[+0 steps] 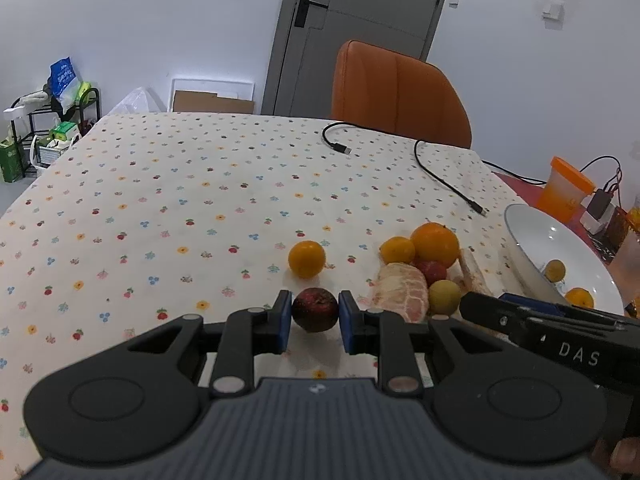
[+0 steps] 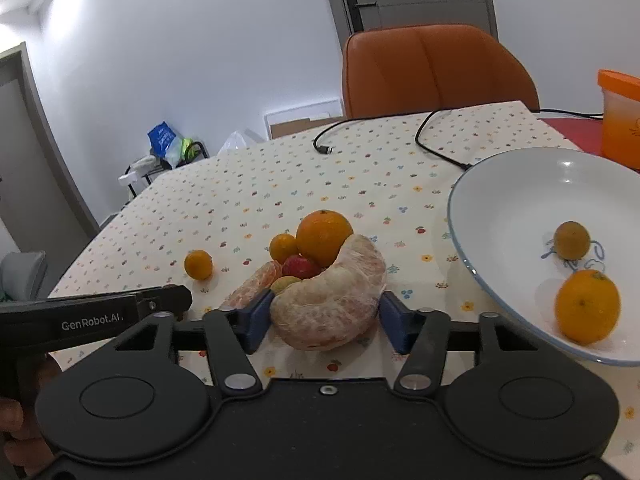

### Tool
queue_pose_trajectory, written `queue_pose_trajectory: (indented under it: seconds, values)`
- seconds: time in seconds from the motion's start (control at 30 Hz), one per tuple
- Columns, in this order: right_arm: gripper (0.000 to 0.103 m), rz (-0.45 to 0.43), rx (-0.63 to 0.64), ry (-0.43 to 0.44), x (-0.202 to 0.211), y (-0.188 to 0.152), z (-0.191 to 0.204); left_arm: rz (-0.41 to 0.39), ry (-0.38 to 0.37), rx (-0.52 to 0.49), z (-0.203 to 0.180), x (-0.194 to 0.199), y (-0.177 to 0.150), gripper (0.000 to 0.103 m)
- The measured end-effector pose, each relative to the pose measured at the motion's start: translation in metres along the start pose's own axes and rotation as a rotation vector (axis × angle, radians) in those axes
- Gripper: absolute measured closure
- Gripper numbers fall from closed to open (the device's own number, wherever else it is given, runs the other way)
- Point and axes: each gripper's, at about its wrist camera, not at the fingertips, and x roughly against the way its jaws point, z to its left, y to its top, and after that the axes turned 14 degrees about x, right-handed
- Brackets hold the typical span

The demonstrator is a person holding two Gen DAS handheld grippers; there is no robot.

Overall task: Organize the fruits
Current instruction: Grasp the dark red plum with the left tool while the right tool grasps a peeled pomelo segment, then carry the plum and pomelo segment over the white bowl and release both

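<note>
Your left gripper [image 1: 315,322] is clamped on a small dark red fruit [image 1: 315,309], one blue pad on each side at its widest part, low over the flowered tablecloth [image 1: 160,200]. It looks firm and round with a dull skin, so I judge it light and unlikely to slip, and a hold across the middle as you have it suits it. Your right gripper [image 2: 325,318] stands partly open around the peeled pomelo piece [image 2: 330,300]; the left pad looks to be against its side, while the right pad seems just clear of it, though I cannot tell for sure. That piece is bare, membrane-covered flesh in a curved wedge: probably soft, a little damp, heavier than the small fruits and easy to bruise or tear, so take it across the thick middle of the curve with gentle pressure, not by the thin ends. Just beyond it the rest of the fruits sit bunched together: a large orange [image 2: 324,236], a small orange [image 2: 283,246], a red fruit [image 2: 300,267], a yellow-green one [image 2: 286,283] and another peeled citrus piece [image 2: 256,280], with a lone small orange [image 2: 198,265] off to the left. The white bowl [image 2: 500,184] lies to the right of your right gripper, already holding an orange [image 2: 587,306] and a duller round fruit [image 2: 572,240].
</note>
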Motion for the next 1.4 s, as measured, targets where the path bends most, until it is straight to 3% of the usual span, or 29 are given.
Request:
queue_pose_trajectory:
  seconds: [0.07, 0.17, 0.4, 1.07, 1.4]
  values:
    - [0.055, -0.008, 0.001, -0.002, 0.005, -0.001, -0.001, -0.007, -0.006, -0.003, -0.002, 0.004, -0.001, 0.08]
    - [0.078, -0.046, 0.006, 0.011, 0.015, -0.001, -0.001, -0.014, -0.01, -0.007, -0.006, 0.009, -0.003, 0.08]
    - [0.091, -0.062, -0.007, -0.015, 0.031, -0.009, -0.008, -0.016, -0.021, -0.03, -0.015, 0.017, -0.011, 0.08]
    - [0.095, -0.196, -0.028, 0.052, 0.076, -0.011, -0.027, -0.053, -0.072, -0.095, -0.056, 0.03, -0.011, 0.08]
    - [0.095, -0.268, -0.066, -0.004, 0.101, -0.006, -0.056, -0.068, -0.124, -0.152, -0.092, 0.025, -0.008, 0.08]
